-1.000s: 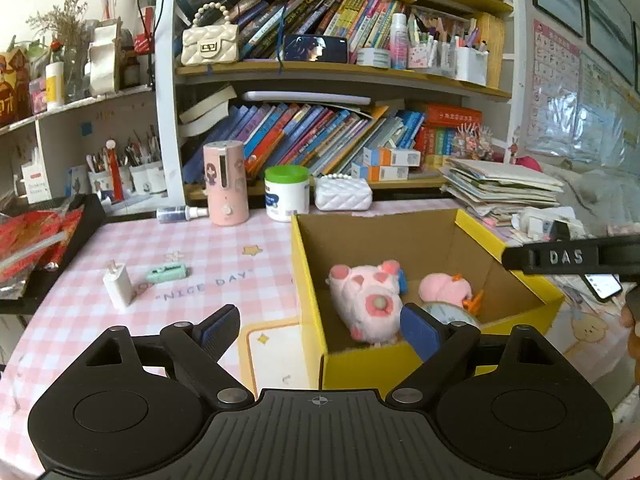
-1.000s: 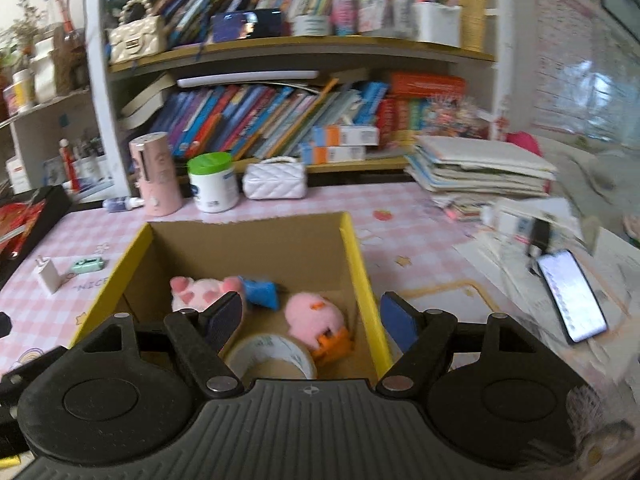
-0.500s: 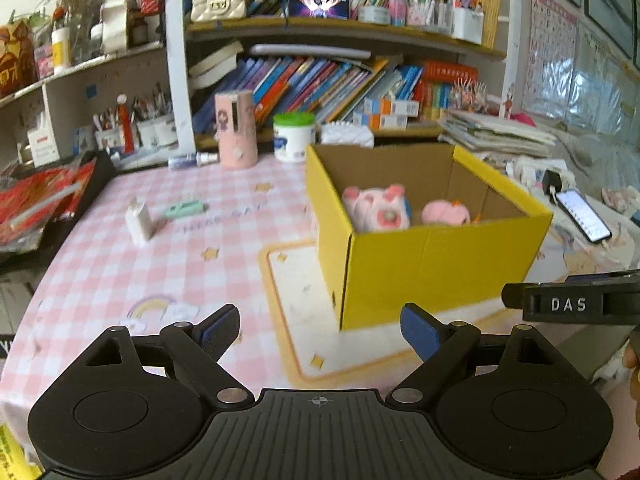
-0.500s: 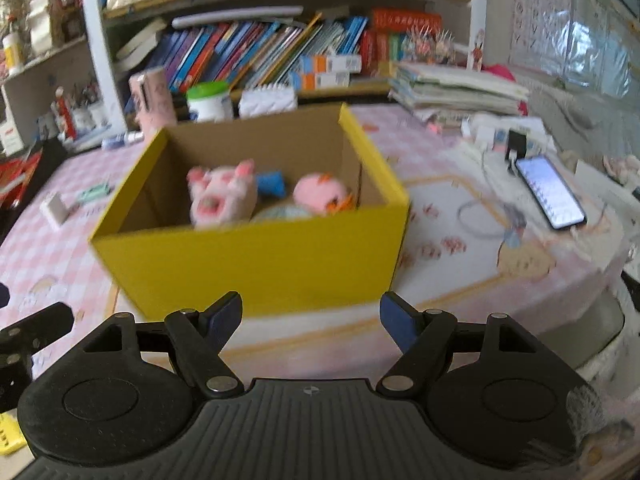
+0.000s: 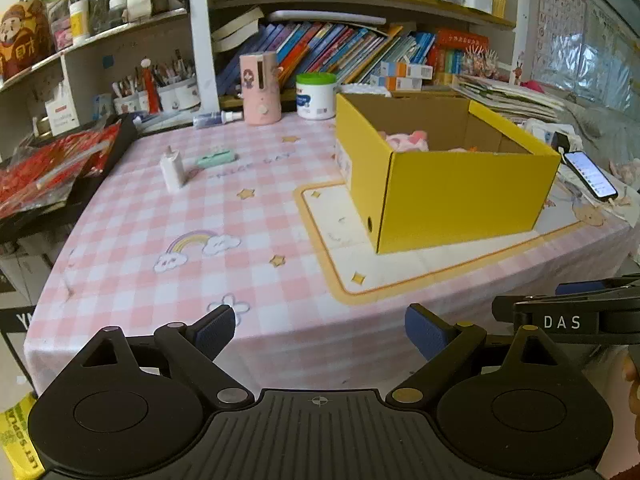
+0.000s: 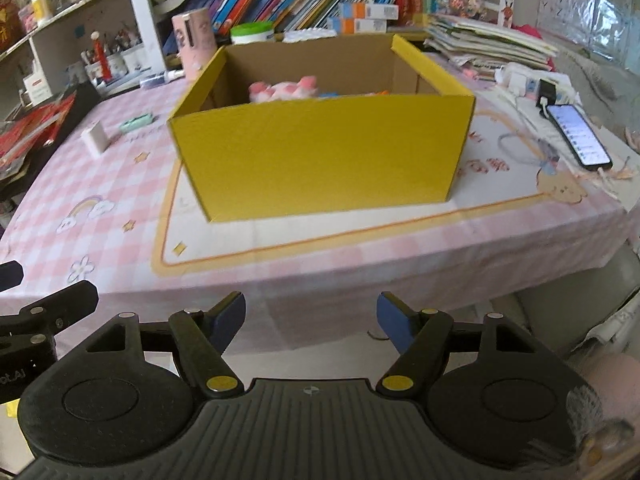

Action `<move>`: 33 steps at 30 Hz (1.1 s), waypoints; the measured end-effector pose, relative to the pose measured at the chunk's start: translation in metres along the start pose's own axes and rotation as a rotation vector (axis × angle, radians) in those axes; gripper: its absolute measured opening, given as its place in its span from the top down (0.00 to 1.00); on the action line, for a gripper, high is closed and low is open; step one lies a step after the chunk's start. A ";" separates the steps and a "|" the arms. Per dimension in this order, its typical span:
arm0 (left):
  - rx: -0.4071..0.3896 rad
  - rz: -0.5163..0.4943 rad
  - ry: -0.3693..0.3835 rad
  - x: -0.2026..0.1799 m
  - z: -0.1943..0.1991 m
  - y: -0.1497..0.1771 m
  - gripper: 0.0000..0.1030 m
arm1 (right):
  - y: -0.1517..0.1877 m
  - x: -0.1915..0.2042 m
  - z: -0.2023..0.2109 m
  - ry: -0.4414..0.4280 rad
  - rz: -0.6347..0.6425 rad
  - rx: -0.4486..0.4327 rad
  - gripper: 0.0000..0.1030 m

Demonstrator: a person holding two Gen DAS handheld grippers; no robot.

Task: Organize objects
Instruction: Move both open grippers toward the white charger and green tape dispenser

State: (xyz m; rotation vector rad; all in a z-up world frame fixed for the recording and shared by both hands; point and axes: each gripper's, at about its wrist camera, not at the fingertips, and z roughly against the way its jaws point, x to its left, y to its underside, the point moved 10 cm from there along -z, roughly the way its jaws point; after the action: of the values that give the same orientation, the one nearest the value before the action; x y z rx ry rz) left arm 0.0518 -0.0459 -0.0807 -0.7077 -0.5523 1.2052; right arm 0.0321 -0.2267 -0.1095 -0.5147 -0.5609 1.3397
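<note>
The left gripper (image 5: pixel 319 330) is held with fingers apart off the table (image 5: pixel 168 220) edge, the yellow box (image 6: pixel 320 148) with a pink toy (image 6: pixel 286 90) inside is seen beyond, and the right gripper (image 6: pixel 311 314) is likewise spread, empty.

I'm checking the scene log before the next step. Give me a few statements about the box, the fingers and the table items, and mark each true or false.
1. Both the left gripper and right gripper are open and hold nothing. True.
2. The yellow box has a lid on. False: its top is open.
3. A pink plush toy lies inside the box. True.
4. The phone lies inside the box. False: it lies on the table, right of the box.
5. The white charger stands left of the box. True.
</note>
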 end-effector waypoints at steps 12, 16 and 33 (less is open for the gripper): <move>0.003 0.013 -0.010 0.020 0.015 0.015 0.09 | 0.016 0.029 0.007 -0.035 0.030 0.019 0.31; 0.004 0.020 -0.019 0.027 0.019 0.019 0.09 | 0.019 0.037 0.008 -0.049 0.044 0.020 0.31; 0.001 0.074 -0.091 0.074 0.033 0.030 0.09 | 0.020 0.095 0.008 -0.131 0.134 0.014 0.31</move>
State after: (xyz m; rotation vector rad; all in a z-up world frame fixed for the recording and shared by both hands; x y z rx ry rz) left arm 0.0291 0.0374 -0.0798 -0.6802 -0.6054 1.3109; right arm 0.0245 -0.1298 -0.1085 -0.4615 -0.6328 1.5114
